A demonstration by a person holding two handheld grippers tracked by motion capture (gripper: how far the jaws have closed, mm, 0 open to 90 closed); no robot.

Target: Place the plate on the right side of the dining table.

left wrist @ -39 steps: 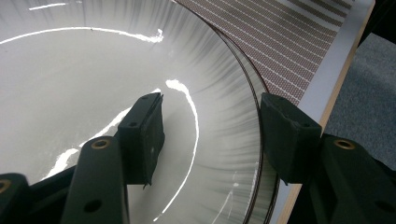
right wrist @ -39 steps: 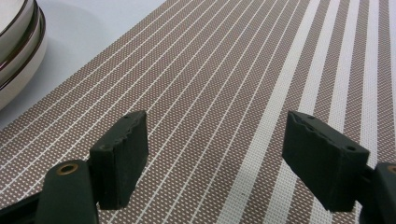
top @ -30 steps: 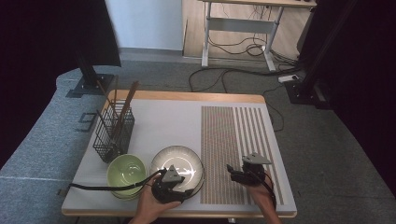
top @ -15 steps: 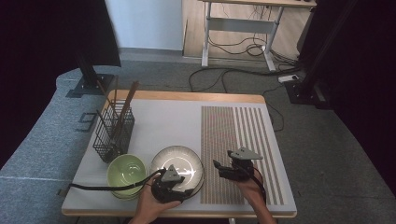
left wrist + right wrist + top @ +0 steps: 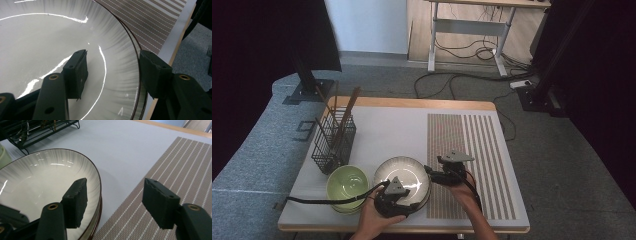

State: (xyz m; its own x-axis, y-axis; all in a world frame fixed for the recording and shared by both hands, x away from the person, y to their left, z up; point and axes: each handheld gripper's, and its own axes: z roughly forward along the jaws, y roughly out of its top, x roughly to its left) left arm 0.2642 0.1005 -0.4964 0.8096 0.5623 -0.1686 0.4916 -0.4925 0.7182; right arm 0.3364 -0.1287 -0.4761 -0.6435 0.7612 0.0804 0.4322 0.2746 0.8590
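A: What's changed? The right gripper (image 5: 432,172) has slid left across the striped mat (image 5: 472,150) over the last second, from the mat's right part to the right rim of the plate (image 5: 402,175).

B: Jaws?

A: They've just been closing a bit, not clenched. In the right gripper view (image 5: 113,203) one jaw hangs over the inside of the plate (image 5: 45,187), the other over the mat (image 5: 180,170), so the rim sits between them. No contact on the rim that I can see, so released.

B: Left gripper (image 5: 398,194)?

A: Hasn't moved. It sits at the near edge of the plate, jaws wide. The left gripper view (image 5: 112,72) has one jaw inside the plate (image 5: 50,45), one outside the rim. The rim runs close to the outer jaw, but they aren't squeezing. Released too.

B: Where's the plate?

A: Near side of the counter (image 5: 387,125), just left of the mat, and it looks like a stack of two or so. The green bowls (image 5: 347,182) are just to its left, and the wire basket (image 5: 333,140) with chopsticks is farther back on the left.

B: So what does it mean?

A: Probably both grippers are bracketing the plate for a two-handed lift, likely onto the mat. Neither grip is made yet.
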